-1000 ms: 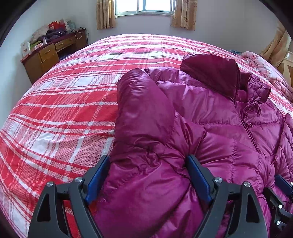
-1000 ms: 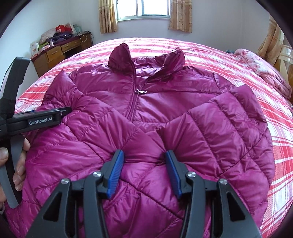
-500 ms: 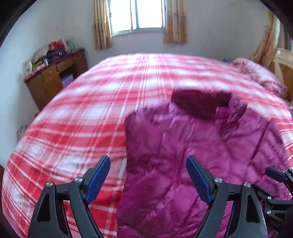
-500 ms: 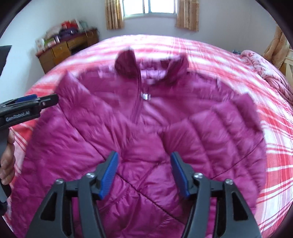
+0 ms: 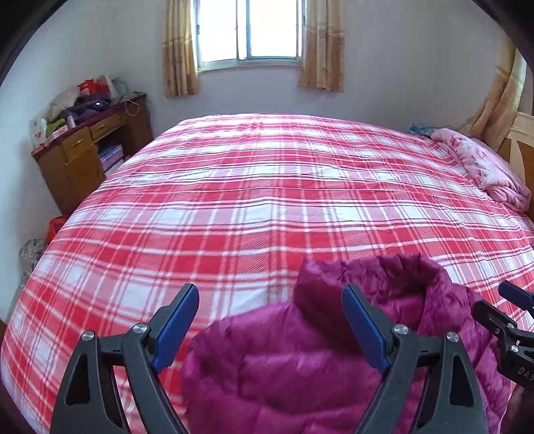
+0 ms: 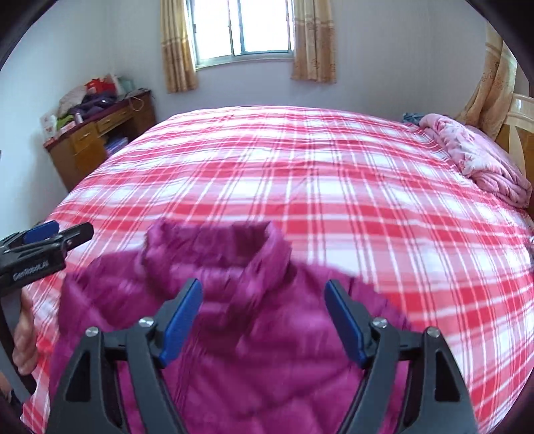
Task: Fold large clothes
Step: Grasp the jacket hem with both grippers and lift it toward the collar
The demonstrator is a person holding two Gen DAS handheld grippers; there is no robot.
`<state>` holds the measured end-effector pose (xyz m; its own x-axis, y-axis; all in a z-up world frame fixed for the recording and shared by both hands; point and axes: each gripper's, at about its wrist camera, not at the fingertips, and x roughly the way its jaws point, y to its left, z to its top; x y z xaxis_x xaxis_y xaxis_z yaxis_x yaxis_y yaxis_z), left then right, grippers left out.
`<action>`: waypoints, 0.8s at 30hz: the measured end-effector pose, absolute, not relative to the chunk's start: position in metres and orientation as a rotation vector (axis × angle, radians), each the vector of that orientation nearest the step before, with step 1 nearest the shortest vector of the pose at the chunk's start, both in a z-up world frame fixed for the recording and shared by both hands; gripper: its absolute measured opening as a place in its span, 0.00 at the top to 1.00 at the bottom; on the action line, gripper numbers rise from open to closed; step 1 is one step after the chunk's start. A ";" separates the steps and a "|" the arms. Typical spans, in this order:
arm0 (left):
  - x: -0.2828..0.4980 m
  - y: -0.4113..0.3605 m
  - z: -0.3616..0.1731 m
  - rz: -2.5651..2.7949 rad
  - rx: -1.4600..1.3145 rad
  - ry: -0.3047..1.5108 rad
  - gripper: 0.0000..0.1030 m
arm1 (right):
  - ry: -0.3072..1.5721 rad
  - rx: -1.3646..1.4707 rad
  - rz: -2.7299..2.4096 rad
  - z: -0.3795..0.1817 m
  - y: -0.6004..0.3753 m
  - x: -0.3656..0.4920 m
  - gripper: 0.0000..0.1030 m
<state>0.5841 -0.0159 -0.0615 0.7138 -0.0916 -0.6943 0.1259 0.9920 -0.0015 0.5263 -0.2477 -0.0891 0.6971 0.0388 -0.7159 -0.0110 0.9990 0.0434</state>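
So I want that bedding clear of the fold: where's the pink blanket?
The pink blanket lies bunched at the bed's far right edge by the headboard.

Both wrist views look across the bed point(image 5: 267, 187) toward the window point(image 6: 243, 30).

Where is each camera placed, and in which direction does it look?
Left wrist: sits on the left tool, looks along its open fingers over the magenta jacket and plaid bed to the window; the right tool shows at right.
Right wrist: sits on the right tool, faces likewise; the left tool and a hand show at left.
Both share jacket, bed, window, wooden desk.
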 end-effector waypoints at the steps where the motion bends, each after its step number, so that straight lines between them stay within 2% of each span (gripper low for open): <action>1: 0.595 -0.023 -0.066 -0.131 0.047 0.785 0.15 | 0.813 0.030 0.028 -0.091 -0.248 0.534 0.23; 9: 0.633 -0.062 -0.112 -0.163 0.166 0.885 0.15 | 0.917 -0.110 0.015 -0.122 -0.245 0.585 0.23; 10: 0.631 -0.062 -0.115 -0.172 0.171 0.879 0.15 | 0.923 -0.138 0.010 -0.125 -0.244 0.588 0.29; 11: 0.627 -0.060 -0.117 -0.182 0.171 0.871 0.18 | 0.933 -0.161 0.007 -0.129 -0.244 0.589 0.50; 12: 0.626 -0.058 -0.117 -0.203 0.164 0.871 0.32 | 0.958 -0.173 0.015 -0.133 -0.245 0.591 0.62; 13: 0.623 -0.056 -0.118 -0.228 0.158 0.876 0.50 | 0.974 -0.172 0.023 -0.138 -0.247 0.592 0.81; 14: 0.621 -0.054 -0.118 -0.252 0.155 0.885 0.61 | 0.975 -0.174 0.023 -0.140 -0.249 0.592 0.83; 15: 0.618 -0.052 -0.119 -0.272 0.149 0.891 0.77 | 0.968 -0.188 0.017 -0.142 -0.251 0.589 0.84; 16: 0.614 -0.049 -0.120 -0.287 0.140 0.891 0.83 | 0.955 -0.212 0.014 -0.143 -0.253 0.582 0.86; 19: 0.600 -0.041 -0.120 -0.288 0.146 0.867 0.88 | 0.926 -0.221 0.010 -0.142 -0.259 0.566 0.87; 24: 0.584 -0.027 -0.133 -0.287 0.126 0.874 0.90 | 0.933 -0.208 -0.009 -0.154 -0.272 0.555 0.88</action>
